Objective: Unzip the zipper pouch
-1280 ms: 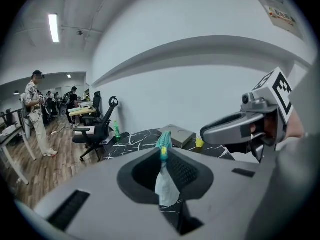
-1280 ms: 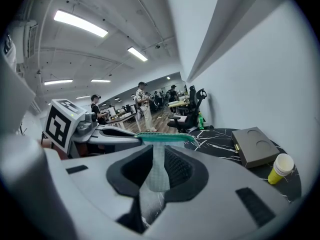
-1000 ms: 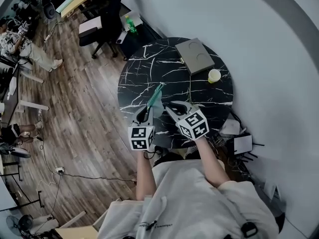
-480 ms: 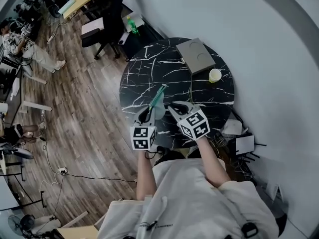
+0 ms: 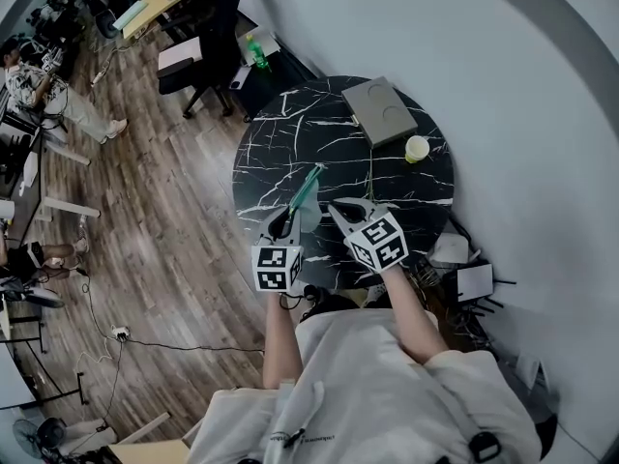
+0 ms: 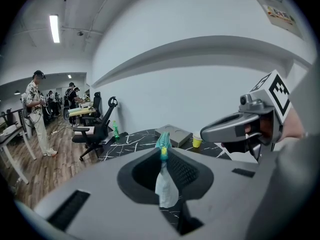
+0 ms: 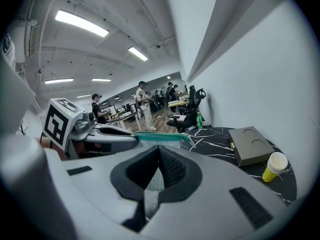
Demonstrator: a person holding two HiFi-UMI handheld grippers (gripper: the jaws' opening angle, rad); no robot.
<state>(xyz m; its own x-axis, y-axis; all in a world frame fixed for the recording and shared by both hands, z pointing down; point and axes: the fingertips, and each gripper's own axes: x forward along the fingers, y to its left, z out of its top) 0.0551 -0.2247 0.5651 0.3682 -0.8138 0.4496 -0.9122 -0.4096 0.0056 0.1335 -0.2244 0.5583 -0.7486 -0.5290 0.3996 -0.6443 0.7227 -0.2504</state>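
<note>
**Head view.** Shows the zipper pouch (image 5: 306, 188) held up over the near edge of the round black table (image 5: 290, 133), running away towards the table's middle. Puts the left gripper (image 5: 282, 222) at the pouch's near end and the right gripper (image 5: 338, 209) just beside it on the right. Leaves a grey box (image 5: 379, 108) at the far edge and a yellow cup (image 5: 416, 148) near the right edge, both well apart from the work.

**Left gripper view.** Jaws pinched together on the pouch's end, with pale cloth caught between the pads and the teal zip edge (image 6: 162, 145) standing up just past the tips. Looks like a firm hold that serves as the anchor.

**Right gripper view.** Jaws just closing, now fully together, with a thin pale bit of the pouch between the pads. Cannot tell whether that bit is the pull tab or only cloth. Has the zip line lying level just beyond the tips and reaching across to the left gripper.

**Doing the step well.**
- Keep the left clamp tight and unmoving.
- Make sure the right pads have the slider's tab before hauling. If they hold only cloth, let go and take hold again.
- Draw the right gripper straight along the zip line, not upward, so the teeth part cleanly.
- Hold the pouch taut between the two grips and go steadily, never in jerks.
</note>
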